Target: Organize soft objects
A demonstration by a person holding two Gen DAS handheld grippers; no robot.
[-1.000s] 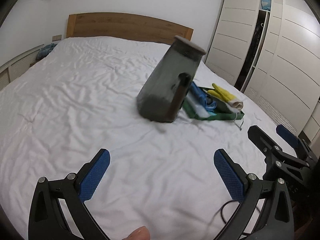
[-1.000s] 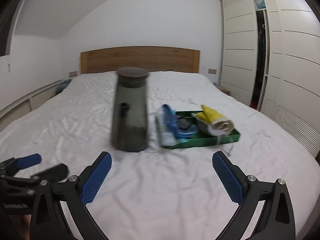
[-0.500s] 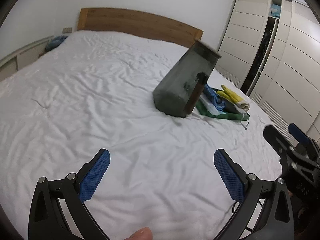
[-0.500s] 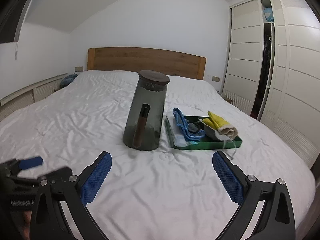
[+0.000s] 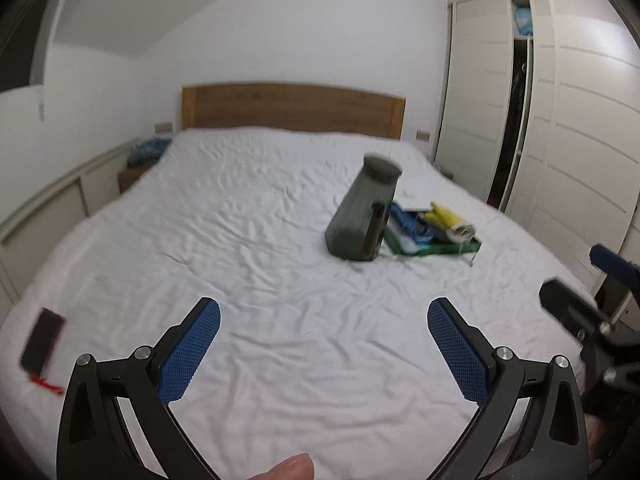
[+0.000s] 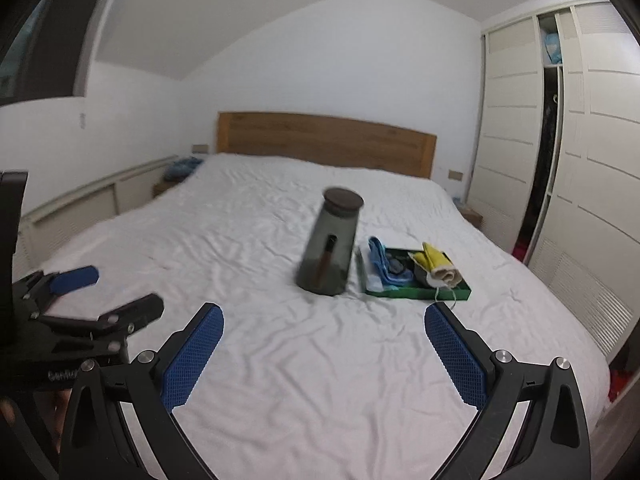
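Observation:
A green tray [image 6: 460, 293] [image 5: 472, 246] lies on the white bed, holding blue cloths [image 6: 382, 264] [image 5: 408, 224], a dark item and a rolled yellow-and-cream cloth [image 6: 438, 266] [image 5: 450, 220]. Just left of it stands a tall dark grey jug [image 6: 330, 248] [image 5: 362, 212] with a lid. My left gripper [image 5: 324, 344] is open and empty over the near bed. Equally wide and empty is my right gripper [image 6: 324, 346], well short of the tray. Each gripper shows at the edge of the other's view.
The white bed [image 6: 280, 360] fills most of both views, with a wooden headboard [image 6: 324, 140] behind. A dark phone with a red tag [image 5: 42, 344] lies at the near left edge. White wardrobes [image 6: 580, 160] line the right wall. A blue bundle [image 5: 148, 148] sits on the left nightstand.
Both grippers have drawn back and away from the jug and tray, which now look smaller and farther. The phone has come into the left wrist view. Both stay open.

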